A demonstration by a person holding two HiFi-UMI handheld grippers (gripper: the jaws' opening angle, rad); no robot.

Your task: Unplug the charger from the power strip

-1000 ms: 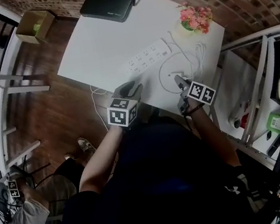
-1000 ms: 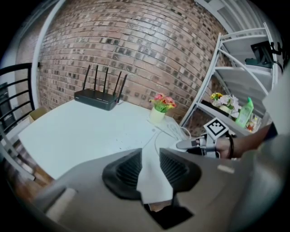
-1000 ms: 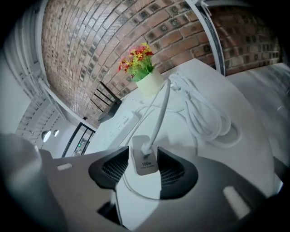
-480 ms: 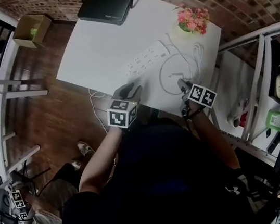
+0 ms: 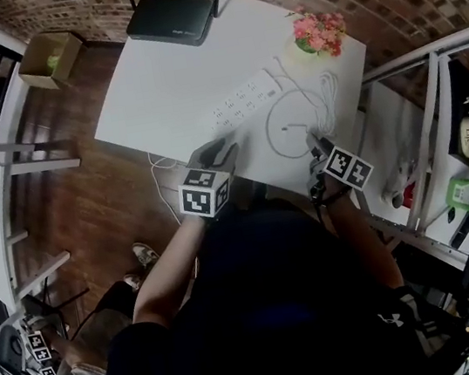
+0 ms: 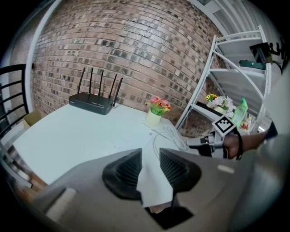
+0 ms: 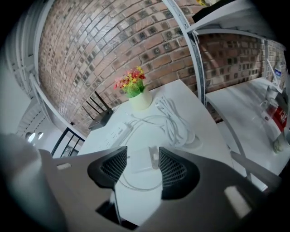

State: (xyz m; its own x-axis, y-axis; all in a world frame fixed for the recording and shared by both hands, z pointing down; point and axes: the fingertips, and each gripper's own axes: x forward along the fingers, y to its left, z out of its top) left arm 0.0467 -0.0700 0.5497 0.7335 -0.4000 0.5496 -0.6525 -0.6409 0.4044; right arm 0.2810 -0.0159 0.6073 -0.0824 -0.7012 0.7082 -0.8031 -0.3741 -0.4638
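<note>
Head view looked steeply down past the person's dark clothing to two hand-held grippers over the near edge of a white table [image 5: 161,83]. On the person's left, the left gripper [image 5: 214,152] hung above the table edge; its own view showed the ribbed black pads apart with only bare tabletop in the gap. On the right, the right gripper [image 5: 314,141] hovered near the table's right corner, jaws spread wide and pressing on nothing. Right gripper view showed the white charger [image 7: 144,158] lying flat on the table just beyond those open pads, framed between them but not touched, and clear of the power strip [image 5: 245,98]. A thin white cable [image 7: 136,183] looped around the charger, with a thicker coiled bundle beside it. Farther back, the long white power strip lay at a slant across the middle of the table. Behind it, a pot of pink and yellow flowers [image 5: 316,34] stood at the far right corner, and a black router [image 5: 170,16] with upright antennas sat at the far edge against a brick wall.
</note>
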